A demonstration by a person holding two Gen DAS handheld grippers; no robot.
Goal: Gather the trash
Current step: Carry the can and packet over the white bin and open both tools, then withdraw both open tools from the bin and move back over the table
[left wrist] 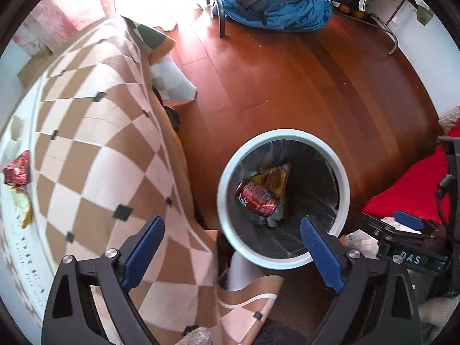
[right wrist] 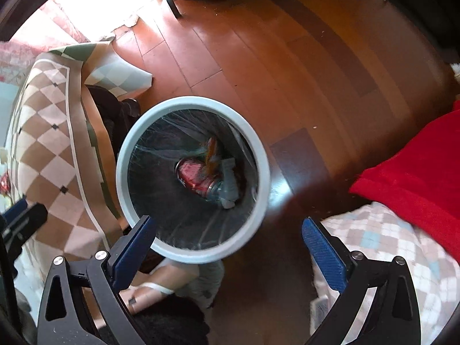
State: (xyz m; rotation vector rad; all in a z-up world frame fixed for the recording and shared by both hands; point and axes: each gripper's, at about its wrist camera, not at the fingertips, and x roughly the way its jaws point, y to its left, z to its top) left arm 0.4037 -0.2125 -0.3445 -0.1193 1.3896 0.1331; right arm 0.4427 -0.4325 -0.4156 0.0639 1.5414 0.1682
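Trash bin (left wrist: 283, 198): round, pale-rimmed, lined with a dark bag, standing on the wooden floor (left wrist: 287, 80); seen ahead of and below both tools, its rim passing just beside the right finger of the left hand-held gripper (left wrist: 233, 244) and just beside the left finger of the right hand-held gripper (right wrist: 230, 244). Contents: a crushed red can (left wrist: 258, 198) lying on its side at the bottom, a yellow wrapper (left wrist: 274, 178) against it, and pale crumpled scraps beneath. Left hand-held gripper: jaws spread wide, nothing held. Right hand-held gripper: likewise released and empty, poised above the bin mouth. Outstanding trash: a red wrapper (left wrist: 17, 168) and a yellowish peel-like scrap (left wrist: 24, 207), both resting on the white counter (left wrist: 17, 238) far to the left of the left hand-held gripper, beyond the checkered cloth (left wrist: 100, 143) draped at the counter's edge. Surroundings: red fabric (right wrist: 417, 166) to the right of the right hand-held gripper; a blue garment heap (left wrist: 276, 8) far ahead across the floor. Step judged in hand: a deposit into the bin appears complete, with both tools free. Next move judged required: the left hand-held gripper to be swung leftward over the cloth to the counter, jaws kept apart, then closed on the red wrapper, a light crinkly item for which a gentle pinch should be enough.
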